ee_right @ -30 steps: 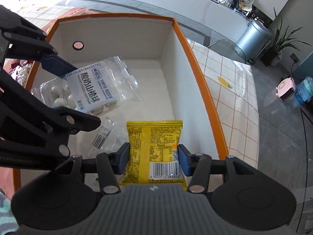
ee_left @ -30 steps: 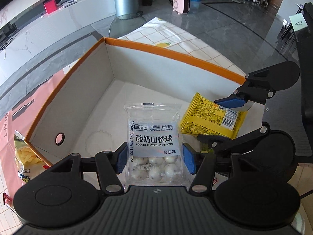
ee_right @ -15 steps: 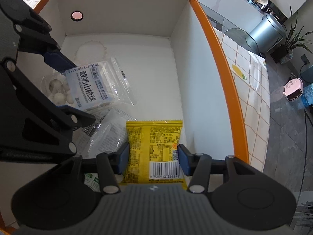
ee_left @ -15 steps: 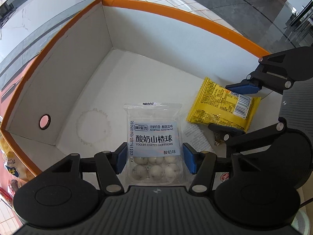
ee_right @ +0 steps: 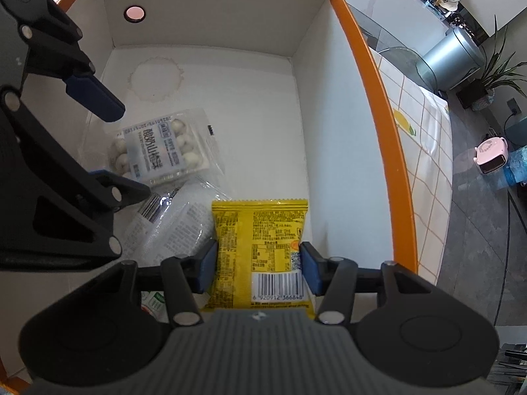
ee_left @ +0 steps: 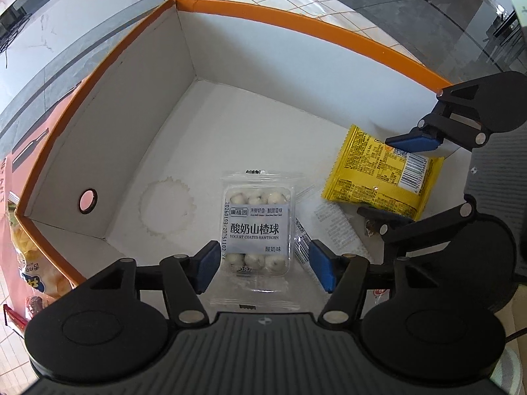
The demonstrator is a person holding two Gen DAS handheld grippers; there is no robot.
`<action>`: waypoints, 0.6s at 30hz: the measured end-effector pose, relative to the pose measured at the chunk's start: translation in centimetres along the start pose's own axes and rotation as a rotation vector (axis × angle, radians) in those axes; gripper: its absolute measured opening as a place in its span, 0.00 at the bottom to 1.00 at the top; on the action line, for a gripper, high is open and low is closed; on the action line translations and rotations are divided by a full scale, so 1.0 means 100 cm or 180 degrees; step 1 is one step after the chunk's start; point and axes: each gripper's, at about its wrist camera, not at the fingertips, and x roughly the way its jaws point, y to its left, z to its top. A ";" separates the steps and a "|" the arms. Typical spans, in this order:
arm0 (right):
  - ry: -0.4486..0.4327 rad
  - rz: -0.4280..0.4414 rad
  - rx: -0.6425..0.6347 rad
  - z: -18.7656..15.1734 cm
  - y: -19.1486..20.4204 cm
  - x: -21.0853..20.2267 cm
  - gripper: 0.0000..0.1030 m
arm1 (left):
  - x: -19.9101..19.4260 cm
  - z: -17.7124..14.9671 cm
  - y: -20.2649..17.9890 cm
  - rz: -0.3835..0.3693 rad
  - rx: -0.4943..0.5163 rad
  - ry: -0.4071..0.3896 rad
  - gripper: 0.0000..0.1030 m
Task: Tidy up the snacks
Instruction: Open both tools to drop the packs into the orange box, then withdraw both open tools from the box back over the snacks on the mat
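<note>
clear pack (ee_left: 256, 230) "YOGURT COATED HAWTHORN", "酸奶山楂球"

A clear packet of yogurt-coated hawthorn balls (ee_left: 255, 230) lies flat on the floor of the orange-rimmed white box (ee_left: 296, 29). A yellow snack packet (ee_left: 378, 174) lies nearby, barcode side up.

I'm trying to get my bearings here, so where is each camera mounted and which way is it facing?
Left wrist: on the left gripper, facing steeply down into the orange-rimmed box; its jaws are opening around the hawthorn ball pack.
Right wrist: on the right gripper, facing down likewise; its jaws are opening beside the yellow packet.
Shared: box, both snacks, each other's gripper.
</note>
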 end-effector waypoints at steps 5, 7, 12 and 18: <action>0.0093 -0.0041 -0.0015 -0.003 -0.001 -0.009 0.68 | -0.022 -0.003 -0.002 0.0037 0.0037 -0.0123 0.76; 0.0102 -0.0076 0.0015 -0.004 -0.002 -0.018 0.76 | -0.032 -0.005 -0.002 0.0055 0.0019 -0.0189 0.76; 0.0022 -0.0093 0.0227 -0.008 -0.008 -0.046 0.81 | -0.065 -0.013 -0.002 0.0051 -0.0034 -0.0374 0.77; -0.0306 -0.0079 0.0606 -0.016 -0.005 -0.090 0.82 | -0.105 -0.034 0.003 0.0134 -0.0121 -0.0684 0.77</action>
